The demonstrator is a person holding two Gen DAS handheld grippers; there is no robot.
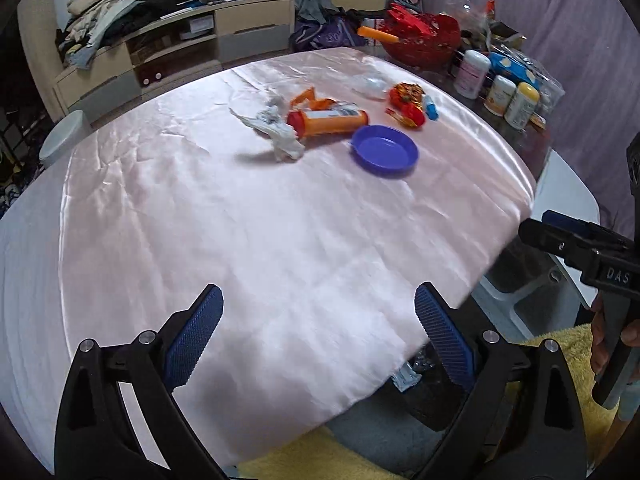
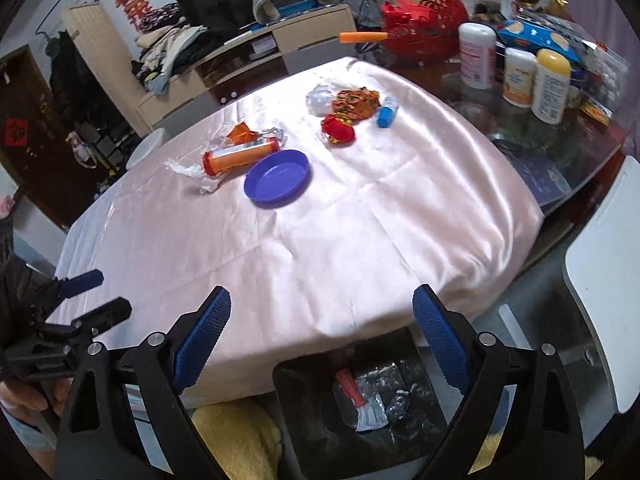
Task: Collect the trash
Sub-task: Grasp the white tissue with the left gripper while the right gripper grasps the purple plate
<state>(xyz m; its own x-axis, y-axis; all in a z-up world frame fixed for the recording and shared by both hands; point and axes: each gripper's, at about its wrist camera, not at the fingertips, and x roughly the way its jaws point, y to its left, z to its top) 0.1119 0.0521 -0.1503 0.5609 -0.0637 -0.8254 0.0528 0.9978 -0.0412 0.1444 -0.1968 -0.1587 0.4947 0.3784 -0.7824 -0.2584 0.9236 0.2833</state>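
Looking across the round bench draped in glossy pale-pink satin cloth [image 1: 248, 216], we see it fill the middle of both views, with the trash gathered toward its far side, in the upper centre of each frame. Below the bench's near edge, at the bottom centre of the right wrist view, sits a black bin lined with a dark bag [image 2: 360, 392], already holding some silvery and red wrappers.

Both tools hang over the near edge with nothing in them: our left gripper [image 1: 318, 334] has its blue-padded fingers spread wide, and our right gripper [image 2: 322, 336] is spread just as wide.

Next in size, a shallow round purple plastic dish [image 1: 385, 150] lies just beside an orange cylindrical tube with a red cap [image 1: 326, 122], which touches a crumpled white tissue [image 1: 276, 128]. Farther back are a red-and-gold foil wrapper [image 1: 406, 102], a clear crinkled plastic bag [image 1: 370, 84] and a small blue tube [image 1: 431, 109], all close together.

We judge the risks as these: the satin looks slippery, so a pinch may drag cloth or push the tube rolling; the tissue and tube touch, so one may come along half-held and drop short of the bin.
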